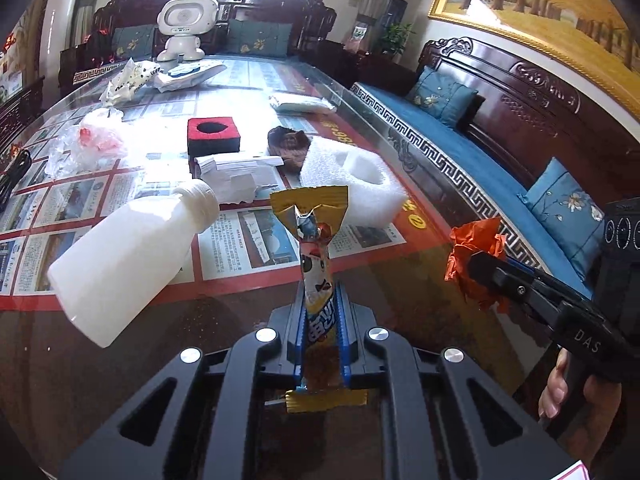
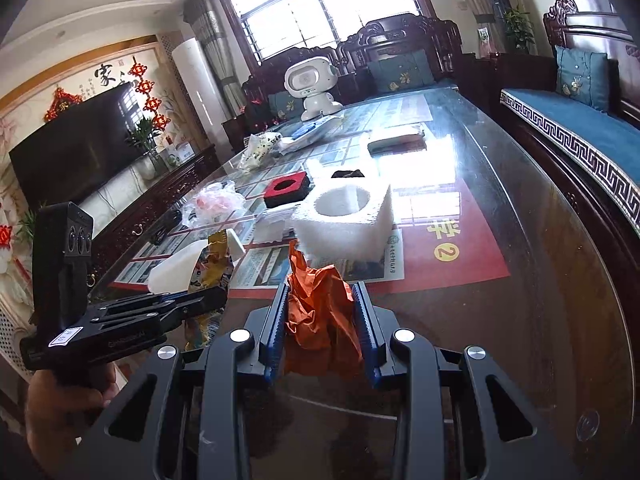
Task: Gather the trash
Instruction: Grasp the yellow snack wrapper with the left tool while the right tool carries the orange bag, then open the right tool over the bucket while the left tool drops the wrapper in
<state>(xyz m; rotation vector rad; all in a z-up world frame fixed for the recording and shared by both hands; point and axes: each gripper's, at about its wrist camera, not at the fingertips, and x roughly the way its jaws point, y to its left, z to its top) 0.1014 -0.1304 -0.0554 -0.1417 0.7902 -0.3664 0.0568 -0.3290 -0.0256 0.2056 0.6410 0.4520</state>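
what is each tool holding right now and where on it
Left tool pinches the yellow snack wrapper around its lower half, the upper end sticking out. Right tool clamps the crumpled orange paper by its sides.

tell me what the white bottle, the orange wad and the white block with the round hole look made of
White bottle: looks like matte, slightly translucent plastic, with a threaded neck.
Orange wad: probably thin paper or foil, sharply creased and crumpled.
White block: seems to be packing foam, with a soft, grainy, dull surface.
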